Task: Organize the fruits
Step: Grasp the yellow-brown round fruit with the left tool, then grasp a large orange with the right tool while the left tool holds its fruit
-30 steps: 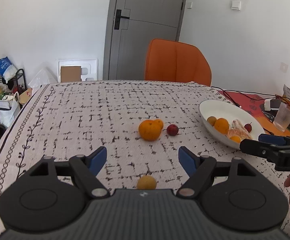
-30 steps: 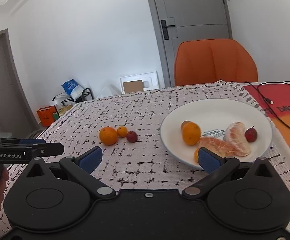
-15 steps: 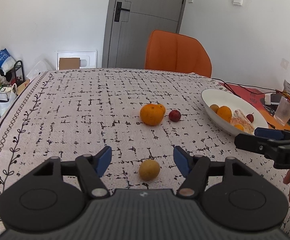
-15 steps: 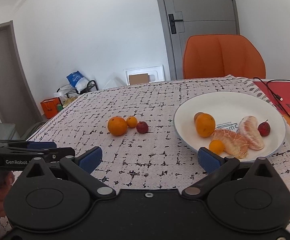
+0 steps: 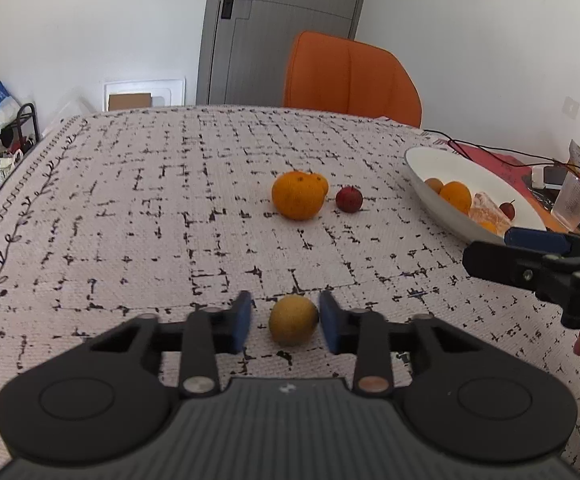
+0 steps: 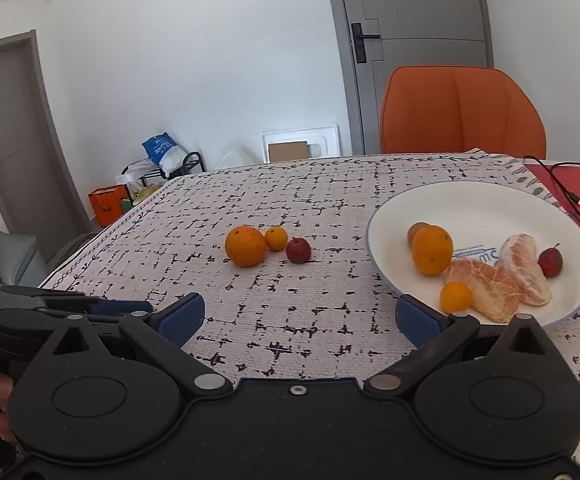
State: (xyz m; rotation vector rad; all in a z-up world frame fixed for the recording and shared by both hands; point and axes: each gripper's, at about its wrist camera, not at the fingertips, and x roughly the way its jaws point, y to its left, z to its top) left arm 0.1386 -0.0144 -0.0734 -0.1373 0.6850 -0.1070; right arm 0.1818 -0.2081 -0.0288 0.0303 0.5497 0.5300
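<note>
Two blue-padded fingers of the left gripper (image 5: 285,322) flank a small yellowish fruit (image 5: 293,320) lying on the patterned tablecloth (image 5: 149,216); the right pad looks to be touching its side while a narrow gap shows at the left pad, so the jaws are narrowed around it but not clamped. The right gripper (image 6: 300,318) hovers low over bare cloth with its jaws spread wide and nothing between them, just in front of the white plate (image 6: 482,200). Farther out, mid-table, a large orange (image 6: 245,245), a small orange (image 6: 276,238) touching it and a red fruit (image 6: 298,250) sit in a row. The plate holds an orange, a small orange fruit, peeled citrus segments and a red fruit. An orange chair (image 6: 462,110) stands beyond the table.
</note>
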